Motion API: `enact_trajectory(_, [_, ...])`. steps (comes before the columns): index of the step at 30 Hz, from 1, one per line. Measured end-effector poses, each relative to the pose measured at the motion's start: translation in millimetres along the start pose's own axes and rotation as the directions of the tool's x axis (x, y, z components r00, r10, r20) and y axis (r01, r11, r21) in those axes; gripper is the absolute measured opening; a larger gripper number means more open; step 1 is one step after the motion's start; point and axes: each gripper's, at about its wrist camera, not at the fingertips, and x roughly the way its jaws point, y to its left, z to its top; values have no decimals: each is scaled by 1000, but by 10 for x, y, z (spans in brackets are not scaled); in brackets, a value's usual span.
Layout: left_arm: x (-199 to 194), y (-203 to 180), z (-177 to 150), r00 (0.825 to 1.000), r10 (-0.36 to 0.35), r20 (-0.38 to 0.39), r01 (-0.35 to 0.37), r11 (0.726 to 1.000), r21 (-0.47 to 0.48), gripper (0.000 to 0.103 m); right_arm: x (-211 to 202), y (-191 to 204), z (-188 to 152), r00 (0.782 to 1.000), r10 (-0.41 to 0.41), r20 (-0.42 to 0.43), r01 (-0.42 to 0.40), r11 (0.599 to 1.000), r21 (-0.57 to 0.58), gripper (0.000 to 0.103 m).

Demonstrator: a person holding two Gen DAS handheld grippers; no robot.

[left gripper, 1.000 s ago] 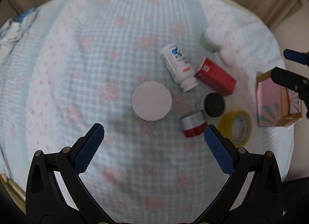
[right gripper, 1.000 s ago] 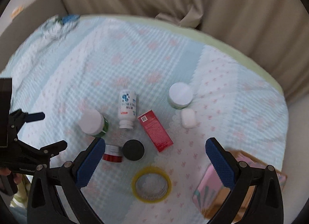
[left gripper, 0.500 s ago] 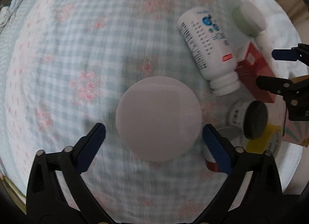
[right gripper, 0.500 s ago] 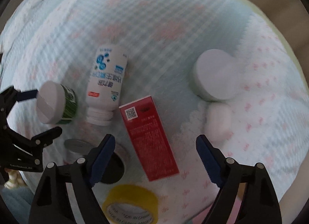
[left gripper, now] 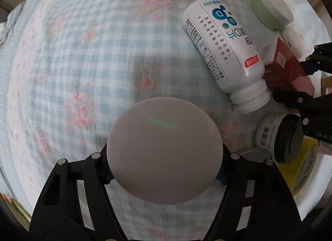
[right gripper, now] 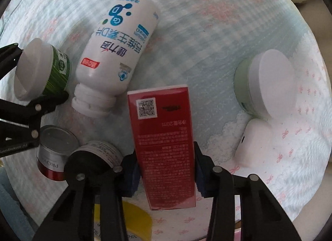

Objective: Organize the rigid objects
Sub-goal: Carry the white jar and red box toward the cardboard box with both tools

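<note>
Red cardboard now sits between the right gripper's [right gripper: 167, 173] blue pads: its jaws have just been closing and are clamped on the long sides of the red carton [right gripper: 164, 137], which lies flat on the checked bedspread [right gripper: 207, 39] near the middle of the cluster. A second ago those jaws stood wide, well above the spread. The left gripper [left gripper: 165, 173] has likewise dropped over the green-labelled jar [right gripper: 44, 74]; its jaws have just been closing too, and its pads press both sides below the jar's white lid [left gripper: 165, 150].

Around them, the white vitamin bottle [right gripper: 116, 54] lies on its side between jar and carton, cap toward the near edge. A black-lidded jar [right gripper: 91, 158] and a small red-and-silver tin [right gripper: 53, 153] crowd the carton's left, yellow tape [right gripper: 128, 220] lies nearest, and a pale green jar [right gripper: 261, 85] with a white case [right gripper: 255, 143] sits to the right.

Both grasps look made, so the task seems to be moving from reaching to lifting two items at once.
</note>
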Motion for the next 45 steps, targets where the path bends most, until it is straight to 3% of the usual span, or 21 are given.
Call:
enact_trajectory(8, [-118,111,68,1000,-14,-5,14,1000,-18,68,-75,59,5,1000,-8,-8,9,999,44,39])
enact_trajectory(13, [-373,264,-81,1000,-27,15,28,999,-29,68,-147,-28,39,1000,-14,5,13,996,90,39])
enact_trajectory(24, [-1356,525,-120,985,-86,147,91,995,-30,68,-1014,-190,-134,997,-32,71,13,966,259,39])
enact_trajectory(31, [-2105,449,-255,972,-114,204,112,993,21,68,-1735,-250,-537,990,-13,143,-49,905,423,39])
enact_trajectory(38, [-2580,126,-331,955,-132,267,115,990,78,68,-2251,-161,-1066,979,-14,206,-96,852,514,39])
enact_trajectory(45, [-3125,-591,-526,941,-158,300,134,986,101,68,-2580,-334,-1773,969,-40,245,-108,822,559,39])
